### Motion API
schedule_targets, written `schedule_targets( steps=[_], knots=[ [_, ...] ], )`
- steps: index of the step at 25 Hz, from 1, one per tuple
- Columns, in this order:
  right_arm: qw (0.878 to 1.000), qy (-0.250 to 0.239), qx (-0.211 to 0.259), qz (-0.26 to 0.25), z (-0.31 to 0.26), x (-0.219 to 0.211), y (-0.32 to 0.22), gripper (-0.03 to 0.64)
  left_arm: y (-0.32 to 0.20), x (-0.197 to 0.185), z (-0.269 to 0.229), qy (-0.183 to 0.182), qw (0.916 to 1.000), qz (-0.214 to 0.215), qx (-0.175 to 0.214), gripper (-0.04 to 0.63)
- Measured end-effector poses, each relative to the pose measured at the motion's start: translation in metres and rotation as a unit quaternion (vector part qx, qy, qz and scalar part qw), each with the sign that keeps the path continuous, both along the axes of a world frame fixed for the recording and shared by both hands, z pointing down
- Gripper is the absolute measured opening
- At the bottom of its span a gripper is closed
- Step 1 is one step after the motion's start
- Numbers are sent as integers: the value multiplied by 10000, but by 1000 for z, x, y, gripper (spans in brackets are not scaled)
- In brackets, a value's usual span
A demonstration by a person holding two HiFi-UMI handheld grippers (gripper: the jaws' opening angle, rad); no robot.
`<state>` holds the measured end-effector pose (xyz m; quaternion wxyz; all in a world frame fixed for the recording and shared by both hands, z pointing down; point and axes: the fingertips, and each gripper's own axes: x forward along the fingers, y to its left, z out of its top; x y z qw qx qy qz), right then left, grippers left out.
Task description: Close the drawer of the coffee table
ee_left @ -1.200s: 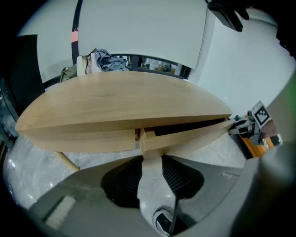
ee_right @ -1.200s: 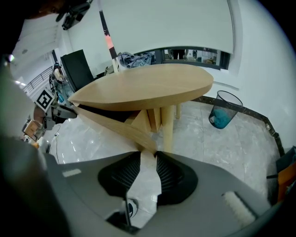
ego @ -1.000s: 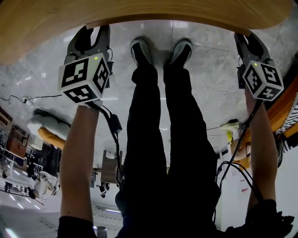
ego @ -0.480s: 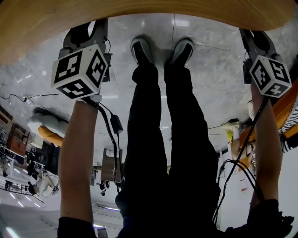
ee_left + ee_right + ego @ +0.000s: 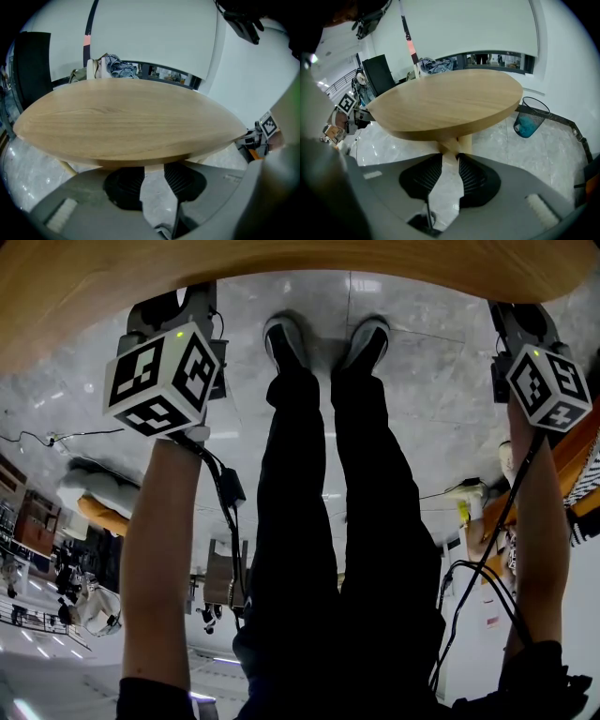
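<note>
The round light-wood coffee table (image 5: 281,259) fills the top of the head view, and its top (image 5: 126,122) spreads across the left gripper view. No drawer shows in any view. My left gripper (image 5: 152,171) is open just under the table's near rim, with only floor between its ribbed pads (image 5: 180,178). In the head view it (image 5: 178,301) sits at the rim's left. My right gripper (image 5: 451,161) is open too, below the table top (image 5: 450,103), facing the wooden legs (image 5: 457,143). From above it (image 5: 517,317) is at the rim's right.
The person's legs and shoes (image 5: 323,343) stand on grey marble floor between the two grippers. A blue mesh bin (image 5: 529,123) stands right of the table. Crumpled clothes (image 5: 117,68) lie beyond the far edge. Cables (image 5: 225,493) hang from the arms.
Both grippers have drifted slightly outward along the table's rim, and the left one has rolled a little. Their jaws look the same.
</note>
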<state>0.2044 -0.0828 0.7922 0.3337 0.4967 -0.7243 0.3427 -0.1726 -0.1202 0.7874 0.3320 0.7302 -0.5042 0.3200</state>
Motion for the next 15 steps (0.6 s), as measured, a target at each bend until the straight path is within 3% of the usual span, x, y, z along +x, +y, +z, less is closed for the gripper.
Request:
schedule_targets(
  steps=[11, 15],
  knots=[
    [9998, -58, 23, 179, 2, 0, -3, 114, -2, 0, 2, 62, 10000, 1, -1, 138],
    [9997, -5, 69, 246, -1, 2, -1, 110, 0, -1, 5, -68, 9999, 109, -58, 129]
  ],
)
